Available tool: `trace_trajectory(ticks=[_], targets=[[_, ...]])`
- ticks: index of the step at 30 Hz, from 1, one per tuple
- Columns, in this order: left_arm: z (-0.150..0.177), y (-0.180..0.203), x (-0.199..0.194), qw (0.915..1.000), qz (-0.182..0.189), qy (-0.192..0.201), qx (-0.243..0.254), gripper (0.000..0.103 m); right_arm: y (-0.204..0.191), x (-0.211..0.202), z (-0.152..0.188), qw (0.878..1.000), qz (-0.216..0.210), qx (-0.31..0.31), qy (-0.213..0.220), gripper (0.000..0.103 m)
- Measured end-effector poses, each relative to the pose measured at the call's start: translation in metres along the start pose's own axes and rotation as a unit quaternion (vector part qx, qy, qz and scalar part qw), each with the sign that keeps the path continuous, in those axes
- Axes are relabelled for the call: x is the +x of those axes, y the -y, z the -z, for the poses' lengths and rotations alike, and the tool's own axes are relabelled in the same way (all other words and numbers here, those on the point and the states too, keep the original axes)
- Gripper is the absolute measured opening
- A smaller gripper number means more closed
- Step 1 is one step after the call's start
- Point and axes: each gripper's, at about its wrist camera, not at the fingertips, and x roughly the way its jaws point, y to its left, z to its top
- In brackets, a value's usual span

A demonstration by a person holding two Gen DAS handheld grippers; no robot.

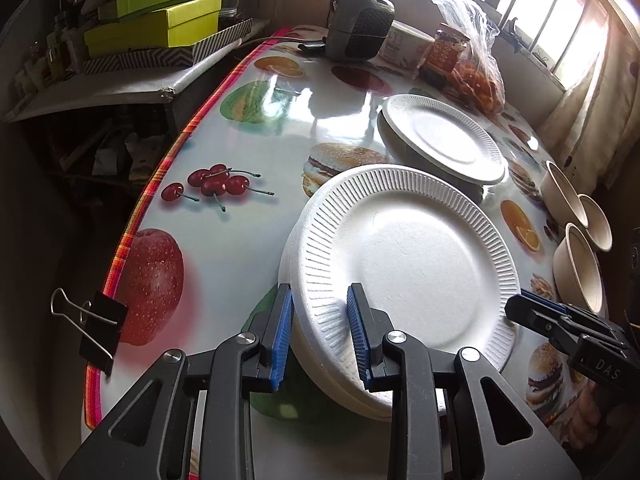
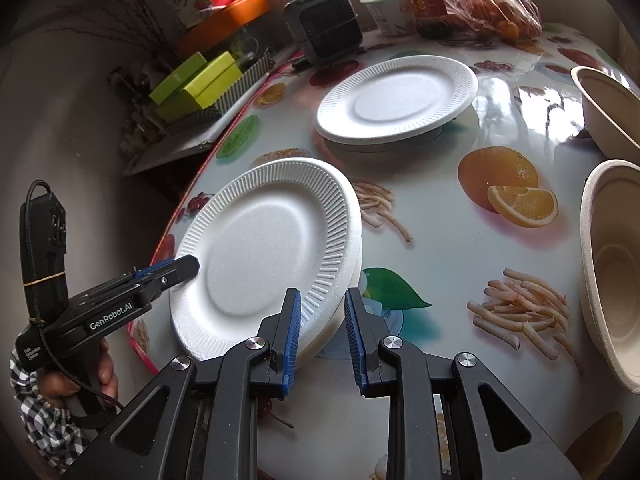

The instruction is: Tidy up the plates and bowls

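A stack of white foam plates (image 1: 404,256) (image 2: 264,248) hangs slightly tilted, low over the fruit-print table (image 1: 248,152). My left gripper (image 1: 319,292) (image 2: 176,270) is shut on the stack's near-left rim, one blue pad on top and one beneath. On the opposite rim my right gripper (image 2: 323,294) (image 1: 520,306) is shut the same way. A second pile of foam plates (image 1: 444,136) (image 2: 396,96) rests farther back on the table. Three beige paper bowls (image 1: 580,268) (image 2: 612,264) lie on their sides to the right.
At the table's far end stand a dark heater (image 1: 358,26), a white tub (image 1: 404,46), a jar (image 1: 446,54) and a bag of oranges (image 1: 476,76). A binder clip (image 1: 92,324) grips the left edge. Green boxes (image 1: 156,24) sit on a side shelf.
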Motion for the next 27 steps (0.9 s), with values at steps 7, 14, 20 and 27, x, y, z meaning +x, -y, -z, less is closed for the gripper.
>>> trace_trajectory(ticks=[7,14,20,27], targets=[[0.0006,0.0019,0.0007,1.0000,-0.003,-0.001,0.001,0.028,0.0012,0.0023,0.0010,1.000,0.003,0.000,-0.001,0.022],[0.0025,0.0025,0.0013,1.0000,-0.005,-0.003,0.002,0.029,0.0018,0.0054,0.0016,1.000,0.006,0.000,-0.003,0.022],[0.0025,0.0024,0.0012,0.9999,-0.009,0.000,0.004,0.029,0.0020,0.0044,0.0026,1.000,0.012,0.002,0.001,0.022],[0.0030,0.0001,0.0005,0.9999,-0.013,-0.001,0.004,0.031,0.0018,0.0015,0.0022,1.000,0.015,0.004,0.007,0.022]])
